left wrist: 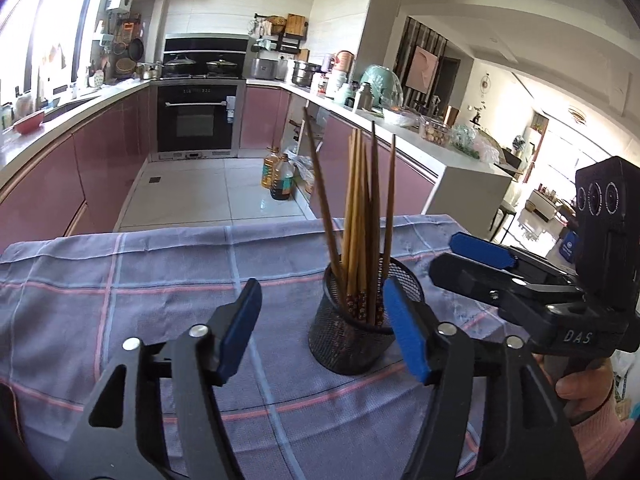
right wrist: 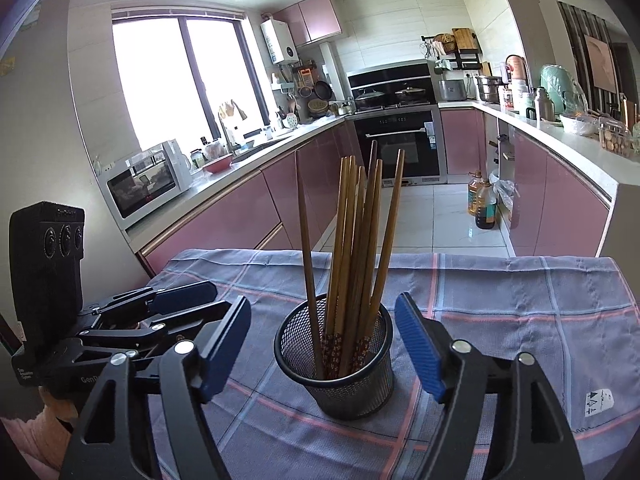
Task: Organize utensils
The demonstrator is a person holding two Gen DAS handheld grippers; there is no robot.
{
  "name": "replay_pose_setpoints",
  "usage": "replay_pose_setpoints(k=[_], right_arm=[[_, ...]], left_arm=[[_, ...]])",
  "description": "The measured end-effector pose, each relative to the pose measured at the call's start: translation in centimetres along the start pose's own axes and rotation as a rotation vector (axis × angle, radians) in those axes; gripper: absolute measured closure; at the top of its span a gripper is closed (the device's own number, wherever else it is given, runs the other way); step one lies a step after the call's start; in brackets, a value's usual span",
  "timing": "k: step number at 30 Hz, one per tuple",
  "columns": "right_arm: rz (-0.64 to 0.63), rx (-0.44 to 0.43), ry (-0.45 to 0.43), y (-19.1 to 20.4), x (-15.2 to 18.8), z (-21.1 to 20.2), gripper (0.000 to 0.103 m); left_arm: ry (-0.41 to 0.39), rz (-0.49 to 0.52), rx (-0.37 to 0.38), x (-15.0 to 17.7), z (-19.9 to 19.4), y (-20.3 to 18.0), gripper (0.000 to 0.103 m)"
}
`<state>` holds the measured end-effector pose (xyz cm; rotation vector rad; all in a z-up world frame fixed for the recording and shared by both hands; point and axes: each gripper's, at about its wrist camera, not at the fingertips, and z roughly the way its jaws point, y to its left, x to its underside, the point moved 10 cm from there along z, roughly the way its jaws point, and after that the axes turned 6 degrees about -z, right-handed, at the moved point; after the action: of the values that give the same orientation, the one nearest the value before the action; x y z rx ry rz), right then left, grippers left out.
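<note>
Both claws gape empty beside chopstick holder.

Left gripper and right gripper spread wide, empty.

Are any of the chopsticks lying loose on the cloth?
No: in the right wrist view all the chopsticks stand upright in the black mesh cup, and none lie on the checked cloth.
</note>
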<state>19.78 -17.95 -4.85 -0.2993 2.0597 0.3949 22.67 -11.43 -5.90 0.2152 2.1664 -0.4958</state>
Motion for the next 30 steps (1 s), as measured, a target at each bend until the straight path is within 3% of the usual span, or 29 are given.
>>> replay_pose_setpoints(k=[4,6,12,21,30], right_arm=[[-0.014,0.053,-0.035,-0.2,0.6,-0.8,0.007],[-0.028,0.079,-0.052,-0.2,0.8,-1.1,0.007],[-0.065,0.125,-0.097,0.7,1.7,-2.2,0.007],[-0.122,0.202,-0.175,2.6,2.0,-4.5,0.007],[-0.130,0.244,-0.209,3.4,2.4,-5.1,0.007]], left_arm=[[-0.074,-0.007,-0.083,0.4,-2.2,2.0,0.009],[-0.112,0.001,-0.122,0.6,-3.4,2.6,0.006],[-0.198,0.002,-0.206,1.0,-6.5,3.8,0.006],[-0.300,-0.024,-0.254,1.5,-10.5,5.1,0.006],[-0.332,-0.049,-0.281,2.4,-12.9,6.0,0.006]])
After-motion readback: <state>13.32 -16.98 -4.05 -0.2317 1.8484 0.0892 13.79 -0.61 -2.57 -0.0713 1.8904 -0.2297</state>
